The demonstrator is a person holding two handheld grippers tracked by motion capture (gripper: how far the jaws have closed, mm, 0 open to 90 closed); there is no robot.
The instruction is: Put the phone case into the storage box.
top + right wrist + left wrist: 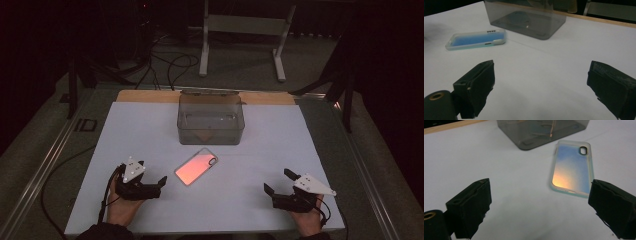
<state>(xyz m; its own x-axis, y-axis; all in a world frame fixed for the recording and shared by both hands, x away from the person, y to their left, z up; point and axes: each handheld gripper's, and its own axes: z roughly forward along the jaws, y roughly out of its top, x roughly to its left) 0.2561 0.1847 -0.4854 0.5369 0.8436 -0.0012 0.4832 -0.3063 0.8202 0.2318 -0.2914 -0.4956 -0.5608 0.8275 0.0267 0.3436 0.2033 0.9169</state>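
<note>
Dark room, cables on the floor behind, white surface (150, 125) lit from above. Phone case (196, 166) lies flat near the middle of the surface, slightly toward the near edge, turned diagonal with its camera cutout toward the far right. Smoked plastic box (210, 120) sits open-topped just behind it toward the far edge, close but apart, so probably the drop target. Left claw (150, 182) rests near the near-left corner, jaws wide apart and holding nothing, pointed at the case; in the left gripper view the case's near end sits just beyond the right jaw. Looks lined up to grab the case across its narrow width. Right claw (279, 187) near the near-right corner, jaws also spread, empty, well apart from the case, likely parked as backup. Case is thin and flat on the sheet, so a side pinch risks slipping.
</note>
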